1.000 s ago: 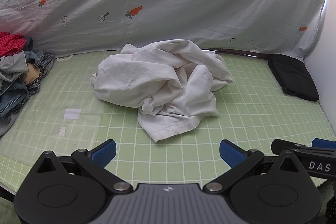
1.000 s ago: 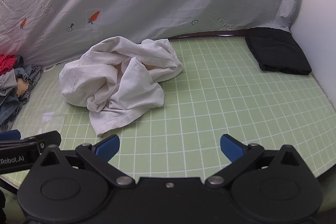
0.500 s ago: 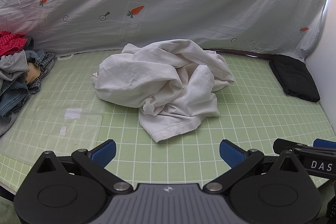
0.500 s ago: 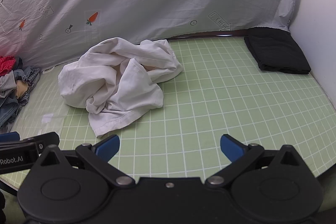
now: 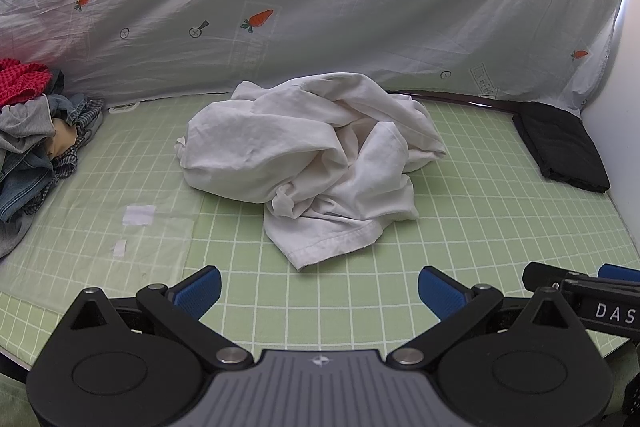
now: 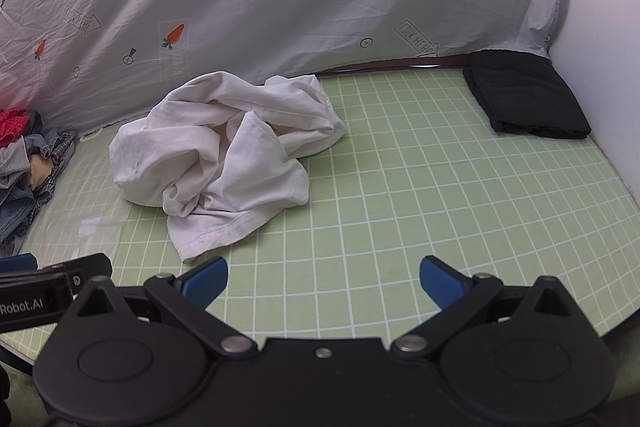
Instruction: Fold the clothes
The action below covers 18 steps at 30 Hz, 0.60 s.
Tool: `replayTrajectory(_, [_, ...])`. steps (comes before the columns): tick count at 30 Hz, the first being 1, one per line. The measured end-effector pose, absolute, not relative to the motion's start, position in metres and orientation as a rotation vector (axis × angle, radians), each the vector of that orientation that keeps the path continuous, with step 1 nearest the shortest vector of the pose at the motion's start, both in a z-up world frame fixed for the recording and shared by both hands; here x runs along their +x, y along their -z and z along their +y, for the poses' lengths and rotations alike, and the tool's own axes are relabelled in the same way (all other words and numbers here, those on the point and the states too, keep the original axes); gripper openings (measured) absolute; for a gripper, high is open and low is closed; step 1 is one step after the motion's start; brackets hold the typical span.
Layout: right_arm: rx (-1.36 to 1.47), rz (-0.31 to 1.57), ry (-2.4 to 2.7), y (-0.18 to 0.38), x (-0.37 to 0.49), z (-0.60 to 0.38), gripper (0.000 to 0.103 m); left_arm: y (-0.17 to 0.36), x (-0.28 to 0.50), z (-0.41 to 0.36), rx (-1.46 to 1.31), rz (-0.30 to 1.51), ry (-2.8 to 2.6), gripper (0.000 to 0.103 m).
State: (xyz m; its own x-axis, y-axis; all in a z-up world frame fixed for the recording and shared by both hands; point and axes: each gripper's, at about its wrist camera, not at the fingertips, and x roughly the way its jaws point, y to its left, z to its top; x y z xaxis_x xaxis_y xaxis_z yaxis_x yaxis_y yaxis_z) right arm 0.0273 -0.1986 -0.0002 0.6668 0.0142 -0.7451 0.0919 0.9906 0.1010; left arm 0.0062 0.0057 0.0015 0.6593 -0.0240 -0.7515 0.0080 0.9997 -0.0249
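Where mat (image 5: 480, 227) shows, crumpled white garment (image 5: 316, 159)

One crumpled white garment (image 5: 316, 163) is lying ahead of the two hand-held grippers, left hand-held gripper (image 5: 320, 291) and right hand-held gripper (image 6: 323, 281). One folded black garment (image 6: 524, 95) is sitting far ahead to their right. One heap of mixed clothes (image 5: 28, 135) is resting to their left. Two white tape patches (image 5: 138, 215) are showing.

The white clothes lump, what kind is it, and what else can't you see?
- White garment: crumpled in both views, its own folds hide its type.
- Clothes pile: cut off by the left edge in both views.
- Black folded cloth: type unclear, folded shut.
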Motion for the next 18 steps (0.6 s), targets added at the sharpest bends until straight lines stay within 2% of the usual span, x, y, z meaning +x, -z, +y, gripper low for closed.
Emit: replayTrajectory(18, [0.125,0.845,0.02,-0.0005,0.0261,-0.209,0.103,0.0001,-0.0022,-0.0031,-0.034,0.856,-0.003,0.103])
